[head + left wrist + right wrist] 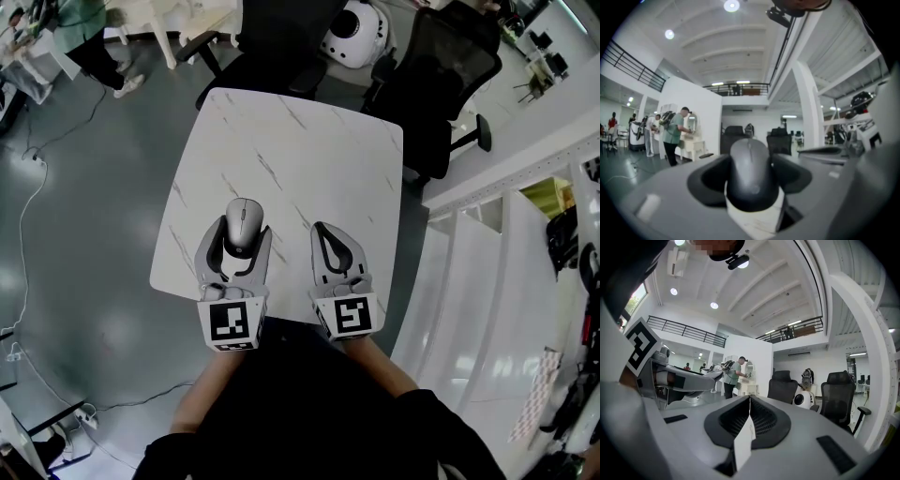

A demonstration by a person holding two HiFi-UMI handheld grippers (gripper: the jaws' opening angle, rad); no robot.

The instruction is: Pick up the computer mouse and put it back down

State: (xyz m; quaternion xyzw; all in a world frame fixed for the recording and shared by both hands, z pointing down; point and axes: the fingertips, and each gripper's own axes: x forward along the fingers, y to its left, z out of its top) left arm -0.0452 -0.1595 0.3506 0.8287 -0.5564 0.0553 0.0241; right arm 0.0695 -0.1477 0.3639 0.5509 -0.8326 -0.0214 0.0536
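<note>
Two tools in the head view, both near the front edge of the white, marble-veined surface (300,159). The left tool (240,230) is grasping the computer mouse (244,228): its jaws stand well apart with the grey mouse body filling the space between them, nose pointing away from the person. The left gripper view confirms this. The mouse (751,173) sits centred, with the dark pads (708,180) pressed against its flanks on both sides, and the scroll-wheel line runs straight up the middle. The mouse appears to be held clear of the surface, though from straight above the gap beneath it cannot be judged. The right tool (320,232) is clenched on nothing; in the right gripper view its jaws (749,401) meet along a single seam with the ribbed pads closed face to face. It sits just beside the left tool, to that tool's right, the two not touching. Each tool shows its marker cube (230,323) toward the person. Two black office chairs (450,75) stand at the far side of the surface, with a rounded white device (356,33) behind them. A person in a green top (675,136) stands at a white counter across the room. The floor (84,234) is glossy grey.
</note>
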